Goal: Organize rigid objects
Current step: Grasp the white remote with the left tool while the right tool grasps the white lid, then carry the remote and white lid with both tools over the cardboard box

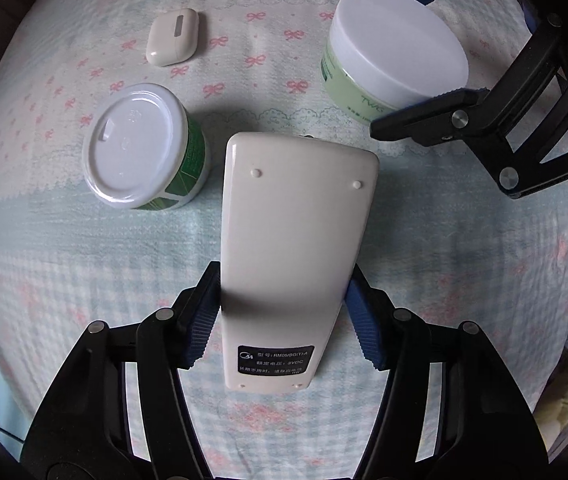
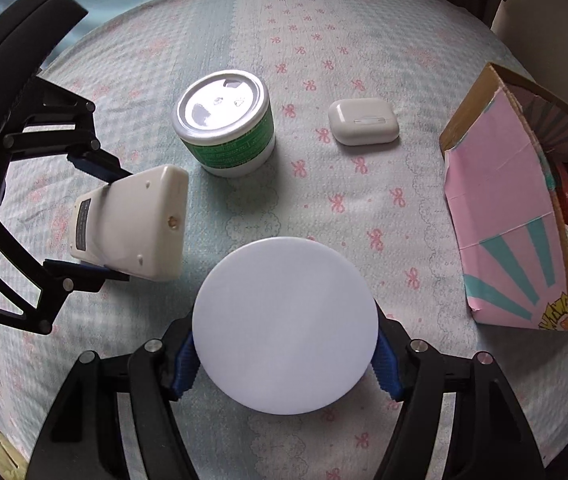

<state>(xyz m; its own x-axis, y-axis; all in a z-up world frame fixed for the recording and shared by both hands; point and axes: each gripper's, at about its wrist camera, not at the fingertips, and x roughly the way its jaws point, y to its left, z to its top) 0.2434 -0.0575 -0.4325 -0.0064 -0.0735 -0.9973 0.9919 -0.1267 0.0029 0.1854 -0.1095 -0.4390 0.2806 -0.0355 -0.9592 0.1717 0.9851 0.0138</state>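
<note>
My left fingers [image 1: 284, 320] are clamped on the remote [image 1: 296, 240], gripping its long sides near the label end, so most of the body sticks out past the pads. My right fingers [image 2: 284, 360] are closed around the white-lidded jar [image 2: 286, 324], one pad on each side under the lid. Both things look lifted clear of the patterned cloth [image 2: 324, 60], though I can't tell by how much.

Not yet picked up are the green tub [image 2: 226, 128] and the earbud case [image 2: 364, 122], both resting on the cloth, well apart from each other. The pink box [image 2: 500, 216] stands open at the right, with a few things already inside.

I judge the step in hand to be carrying both loads to that box. To do it well:

- Keep the remote hanging straight. Held near one end, it could swing or slip if I tilt the wrist.
- Take the jar in first, since my right hand is nearer the box.
- Pass the remote above the tub, which sits just beside it, not through it.
- Lower each thing past the box's rim before loosening the pads, so nothing tips the cardboard.
</note>
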